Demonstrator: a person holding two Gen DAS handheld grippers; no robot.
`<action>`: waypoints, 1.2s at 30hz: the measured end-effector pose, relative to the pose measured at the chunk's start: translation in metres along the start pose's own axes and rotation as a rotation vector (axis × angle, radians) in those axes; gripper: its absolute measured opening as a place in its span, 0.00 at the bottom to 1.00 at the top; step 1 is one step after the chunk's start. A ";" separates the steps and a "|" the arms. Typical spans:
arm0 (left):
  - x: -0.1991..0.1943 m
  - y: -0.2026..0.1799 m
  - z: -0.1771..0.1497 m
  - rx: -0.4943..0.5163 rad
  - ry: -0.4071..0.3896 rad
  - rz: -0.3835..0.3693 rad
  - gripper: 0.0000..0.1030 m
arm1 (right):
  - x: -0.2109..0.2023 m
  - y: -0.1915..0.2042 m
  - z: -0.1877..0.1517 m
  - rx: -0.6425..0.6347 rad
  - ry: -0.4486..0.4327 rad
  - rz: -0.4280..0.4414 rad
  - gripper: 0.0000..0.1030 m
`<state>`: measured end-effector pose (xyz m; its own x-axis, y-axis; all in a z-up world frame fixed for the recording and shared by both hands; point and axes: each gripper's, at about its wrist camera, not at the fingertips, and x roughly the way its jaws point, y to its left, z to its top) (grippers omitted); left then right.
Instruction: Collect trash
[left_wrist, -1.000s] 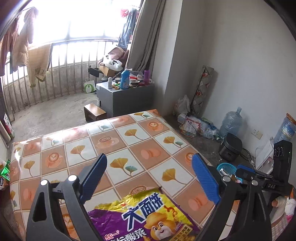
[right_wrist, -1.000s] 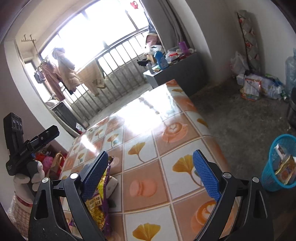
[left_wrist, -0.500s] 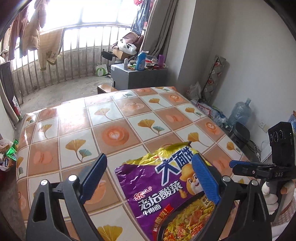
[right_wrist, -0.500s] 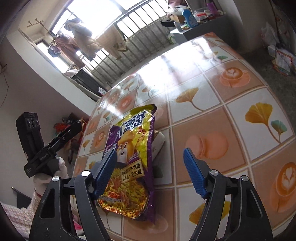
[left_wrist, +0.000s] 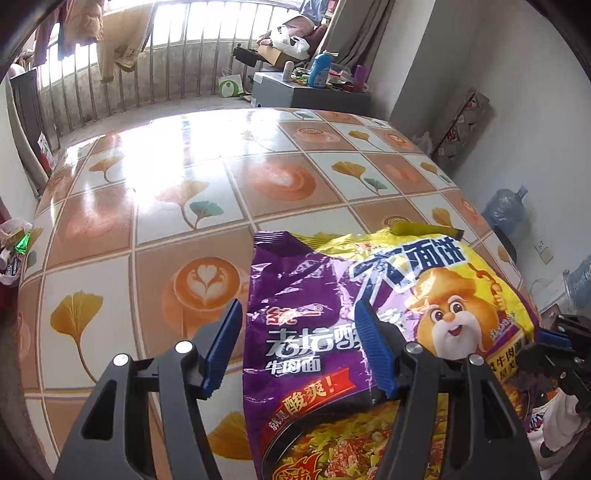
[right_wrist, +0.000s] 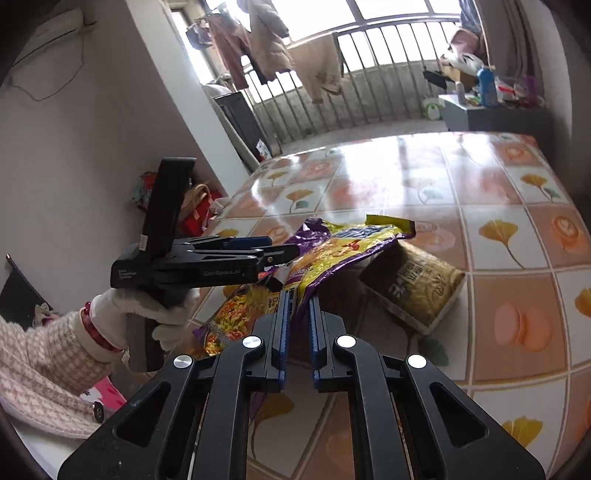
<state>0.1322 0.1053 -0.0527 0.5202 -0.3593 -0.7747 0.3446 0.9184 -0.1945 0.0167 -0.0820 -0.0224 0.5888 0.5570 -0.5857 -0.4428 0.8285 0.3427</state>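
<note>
Our right gripper (right_wrist: 297, 314), wide apart a moment ago, is closing and now pinches the near edge of the purple noodle wrapper (right_wrist: 332, 247) at lower centre. Our left gripper (left_wrist: 297, 347) is closing too, straddling the wrapper's left edge without pressing it. The wrapper lifts off the tiled table (right_wrist: 517, 206), uncovering a gold packet (right_wrist: 413, 288) at centre right, so we judge pickup secured.

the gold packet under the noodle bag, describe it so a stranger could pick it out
On the tiled tablecloth, look beneath the raised purple-and-yellow noodle bag. The gold packet lies flat there, smaller, dull gold-brown with dark lettering, and no gripper touches it.
</note>
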 end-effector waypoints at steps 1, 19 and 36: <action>-0.001 0.004 0.000 -0.016 -0.003 0.000 0.58 | -0.002 0.003 0.001 -0.025 -0.015 0.000 0.04; -0.007 -0.125 0.038 0.210 -0.083 -0.360 0.43 | -0.117 -0.121 -0.046 0.385 -0.218 0.048 0.00; 0.054 -0.184 0.016 0.373 0.057 -0.364 0.26 | -0.091 -0.155 -0.082 0.691 -0.193 0.018 0.24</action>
<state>0.1091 -0.0861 -0.0491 0.2751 -0.6249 -0.7306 0.7552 0.6107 -0.2380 -0.0236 -0.2662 -0.0825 0.7226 0.5184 -0.4573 0.0383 0.6305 0.7753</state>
